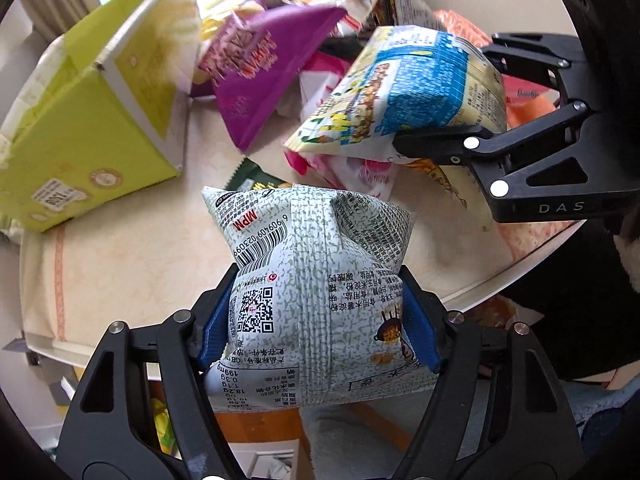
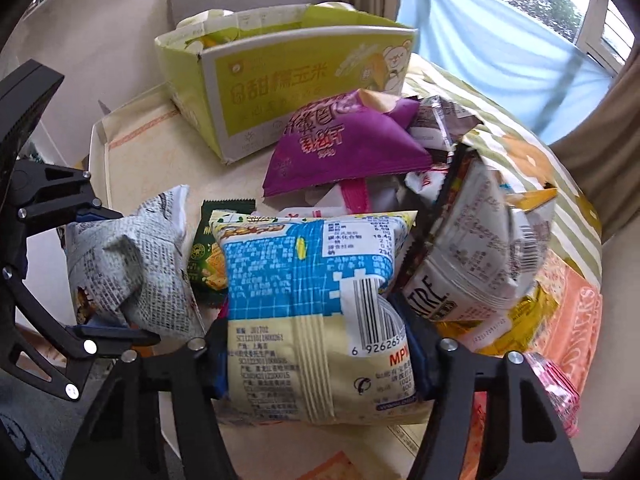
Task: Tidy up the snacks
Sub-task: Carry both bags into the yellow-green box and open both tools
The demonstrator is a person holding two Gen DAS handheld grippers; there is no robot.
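Your left gripper has its blue pads pinched into the sides of a puffy green-speckled snack bag, lifted clear of the table near its front edge. Your right gripper is clamped the same way on a cream-and-blue snack bag, raised over the snack pile. Bare tabletop lies between the two bags and the open yellow-green carton at the back left. The pile crowds the right side, topped by a purple bag, and runs out to the table's right rim. Both held bags hide your fingertips and the packets beneath them; a dark green packet shows only in part.
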